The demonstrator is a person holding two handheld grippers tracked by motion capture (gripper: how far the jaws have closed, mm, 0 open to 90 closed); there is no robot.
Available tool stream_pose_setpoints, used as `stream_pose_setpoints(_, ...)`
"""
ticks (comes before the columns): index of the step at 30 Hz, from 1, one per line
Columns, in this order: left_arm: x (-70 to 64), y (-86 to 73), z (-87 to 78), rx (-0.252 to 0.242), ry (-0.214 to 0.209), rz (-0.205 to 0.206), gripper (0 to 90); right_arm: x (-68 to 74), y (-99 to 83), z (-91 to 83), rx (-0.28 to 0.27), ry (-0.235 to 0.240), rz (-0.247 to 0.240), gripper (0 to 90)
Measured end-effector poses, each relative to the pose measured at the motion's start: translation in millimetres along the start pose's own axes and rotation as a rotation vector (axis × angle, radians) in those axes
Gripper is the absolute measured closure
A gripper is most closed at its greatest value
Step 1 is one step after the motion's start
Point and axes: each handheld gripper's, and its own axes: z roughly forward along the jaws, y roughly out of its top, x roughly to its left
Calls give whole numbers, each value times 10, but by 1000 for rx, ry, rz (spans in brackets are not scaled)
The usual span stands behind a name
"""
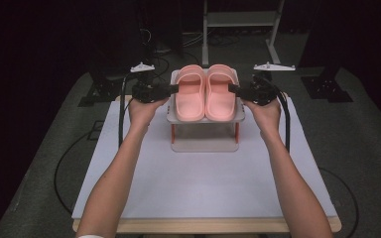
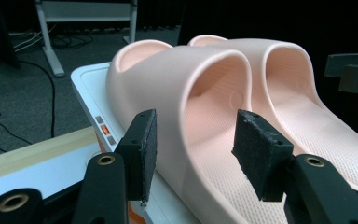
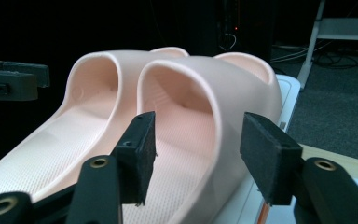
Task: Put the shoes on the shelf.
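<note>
Two pink slippers stand side by side on a small white rack [image 1: 178, 145] with orange legs. My left gripper [image 1: 174, 89] is at the outer side of the left slipper [image 1: 190, 94]. In the left gripper view my left gripper [image 2: 200, 156] is open, its jaws on either side of that slipper's [image 2: 182, 84] strap wall. My right gripper [image 1: 233, 89] mirrors it at the right slipper [image 1: 221, 94]. The right gripper view shows my right gripper [image 3: 203, 156] open around the strap wall of its slipper [image 3: 214, 93]. The far slipper [image 3: 93, 93] lies beyond.
The rack stands at the back middle of a white-topped table [image 1: 203, 188] with a wooden edge. Grey carpet with cables surrounds it. A metal frame [image 1: 240, 20] and dark stands [image 1: 327, 84] are behind the table.
</note>
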Motion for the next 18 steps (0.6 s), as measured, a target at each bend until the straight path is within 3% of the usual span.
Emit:
stream_pose_setpoints(10, -79, -106, -39, -25, -22, 2, 484, -20, -103, -71, 3, 13, -5, 432)
stream_pose_setpoints(18, -135, -130, -81, -32, -44, 27, 478, -42, -174, -120, -3, 26, 2, 432)
